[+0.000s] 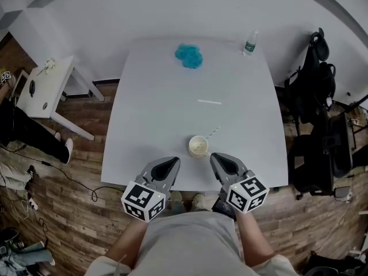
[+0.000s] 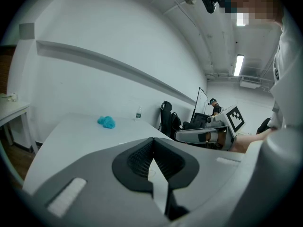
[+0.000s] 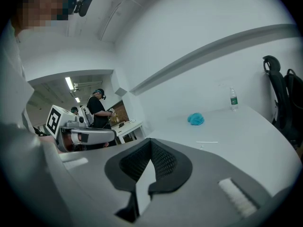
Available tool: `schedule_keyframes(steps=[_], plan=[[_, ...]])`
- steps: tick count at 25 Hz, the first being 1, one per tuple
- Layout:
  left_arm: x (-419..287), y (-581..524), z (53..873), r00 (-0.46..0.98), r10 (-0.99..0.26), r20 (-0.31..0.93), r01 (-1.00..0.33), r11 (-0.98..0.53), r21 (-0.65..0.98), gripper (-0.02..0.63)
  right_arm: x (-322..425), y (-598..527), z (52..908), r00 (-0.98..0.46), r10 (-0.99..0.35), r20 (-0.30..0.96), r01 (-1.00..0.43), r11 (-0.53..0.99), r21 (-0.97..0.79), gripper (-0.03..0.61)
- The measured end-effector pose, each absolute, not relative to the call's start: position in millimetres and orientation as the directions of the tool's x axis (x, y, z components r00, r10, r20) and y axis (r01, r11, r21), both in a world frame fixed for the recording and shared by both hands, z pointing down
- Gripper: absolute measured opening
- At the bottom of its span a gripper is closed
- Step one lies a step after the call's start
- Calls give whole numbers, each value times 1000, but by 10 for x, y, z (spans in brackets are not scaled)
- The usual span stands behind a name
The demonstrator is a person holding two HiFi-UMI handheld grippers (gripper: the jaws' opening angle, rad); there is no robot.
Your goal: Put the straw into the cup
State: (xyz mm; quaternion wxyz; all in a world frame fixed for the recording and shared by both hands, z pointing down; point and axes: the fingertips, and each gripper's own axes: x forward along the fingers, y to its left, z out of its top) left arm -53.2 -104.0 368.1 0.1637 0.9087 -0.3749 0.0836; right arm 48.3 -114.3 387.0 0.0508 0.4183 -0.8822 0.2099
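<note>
a small round, pale cup [image 1: 198,146] stands near the front edge of the smooth white surface [image 1: 149,108], with a slim straw [image 1: 213,133] in it, slanting out over its far right rim. just nearer than the cup, one on each side, the left gripper [image 1: 171,162] and right gripper [image 1: 219,157] hover, their grey, mesh-padded jaws pressed together on nothing. beyond the cup lie a thin white strip [image 1: 209,102], a crumpled blue cloth [image 1: 189,56] and, farthest, a clear plastic bottle [image 1: 250,42].

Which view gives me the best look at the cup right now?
The head view: the cup stands unobstructed near the front edge of the table, seen from above, a straw leaning out of it. Neither gripper view shows it: the left gripper and right gripper each block the near table.
</note>
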Motion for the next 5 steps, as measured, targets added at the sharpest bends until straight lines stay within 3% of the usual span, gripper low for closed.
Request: schedule_keyframes(steps=[5], plan=[[-549, -960, 3687, 710, -643, 288, -703, -668, 242, 18, 455, -1068, 3893, -647, -711, 275, -756, 555, -346, 5]])
